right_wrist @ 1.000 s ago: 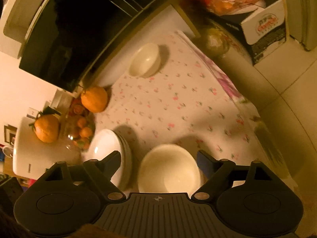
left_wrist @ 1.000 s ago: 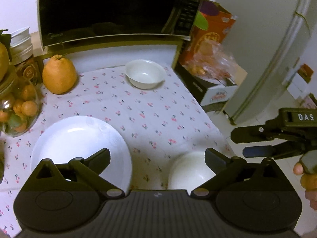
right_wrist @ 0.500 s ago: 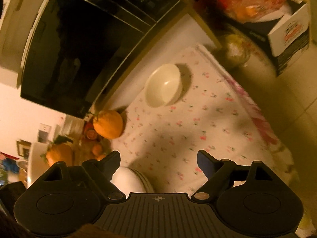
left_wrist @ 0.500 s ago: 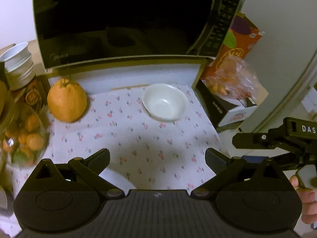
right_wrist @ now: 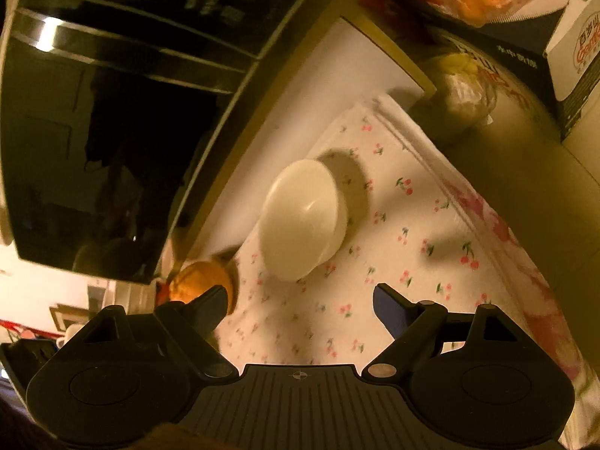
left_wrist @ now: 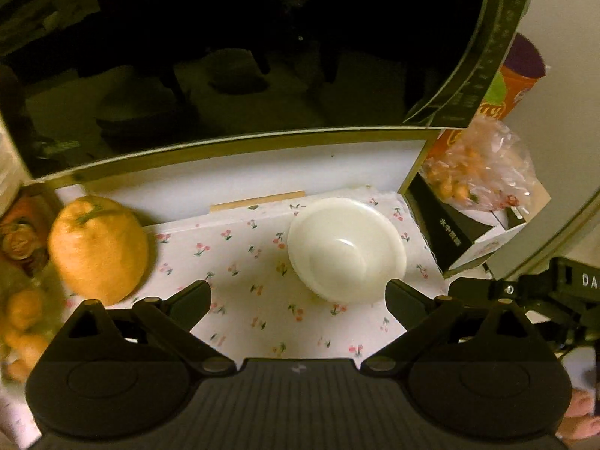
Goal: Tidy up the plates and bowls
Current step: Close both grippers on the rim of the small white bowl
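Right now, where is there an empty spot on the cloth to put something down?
The widest bare patch of cloth lies between the big orange fruit and the white bowl. It is crowded at the left edge, by the small oranges, and behind, under the microwave.

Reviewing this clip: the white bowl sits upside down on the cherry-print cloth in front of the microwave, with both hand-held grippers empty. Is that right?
Not quite. The white bowl sits upright, its hollow showing in the left wrist view. It is on the cherry-print cloth before the microwave, and both the left hand-held gripper and right hand-held gripper are empty.
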Demonstrator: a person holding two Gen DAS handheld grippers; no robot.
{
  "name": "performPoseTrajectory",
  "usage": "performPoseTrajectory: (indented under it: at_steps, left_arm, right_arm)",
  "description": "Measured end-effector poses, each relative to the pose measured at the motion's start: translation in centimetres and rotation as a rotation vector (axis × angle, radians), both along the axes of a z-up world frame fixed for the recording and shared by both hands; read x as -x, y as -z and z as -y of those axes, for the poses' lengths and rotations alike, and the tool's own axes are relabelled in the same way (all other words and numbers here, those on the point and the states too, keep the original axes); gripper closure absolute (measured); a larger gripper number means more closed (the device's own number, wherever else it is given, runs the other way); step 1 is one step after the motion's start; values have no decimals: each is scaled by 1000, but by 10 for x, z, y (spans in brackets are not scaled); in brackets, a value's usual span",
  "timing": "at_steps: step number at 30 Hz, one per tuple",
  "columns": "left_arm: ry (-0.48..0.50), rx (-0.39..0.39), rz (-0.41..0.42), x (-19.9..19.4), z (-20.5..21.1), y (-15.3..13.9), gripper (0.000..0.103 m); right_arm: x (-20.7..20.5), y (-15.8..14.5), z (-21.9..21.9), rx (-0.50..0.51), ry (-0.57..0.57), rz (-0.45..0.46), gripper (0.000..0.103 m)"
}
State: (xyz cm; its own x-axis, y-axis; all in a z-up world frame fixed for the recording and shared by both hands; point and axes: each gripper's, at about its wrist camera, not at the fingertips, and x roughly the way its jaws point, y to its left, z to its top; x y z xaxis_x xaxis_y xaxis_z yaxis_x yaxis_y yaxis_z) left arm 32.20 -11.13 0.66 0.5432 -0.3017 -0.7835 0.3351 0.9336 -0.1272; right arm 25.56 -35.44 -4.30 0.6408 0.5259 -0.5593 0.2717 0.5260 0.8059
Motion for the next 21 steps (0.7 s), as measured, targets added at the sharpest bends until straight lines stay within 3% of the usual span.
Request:
performPoseTrajectory:
  at_steps: [7, 12, 16, 21]
  left_arm:
    - [28, 98, -10, -22, 3, 24, 35]
    - [25, 127, 6, -30, 5, 31, 50]
    - [10, 141, 19, -33, 3, 35, 61]
    - [22, 143, 14, -37, 6, 40, 66]
  right_arm:
    - [-15, 22, 5, -41, 10, 67, 22]
    - [-22, 28, 1, -36, 41, 83, 44]
    - [-28, 37, 0, -63, 64, 70, 55]
    - [-31, 42, 0, -62, 88, 57, 70]
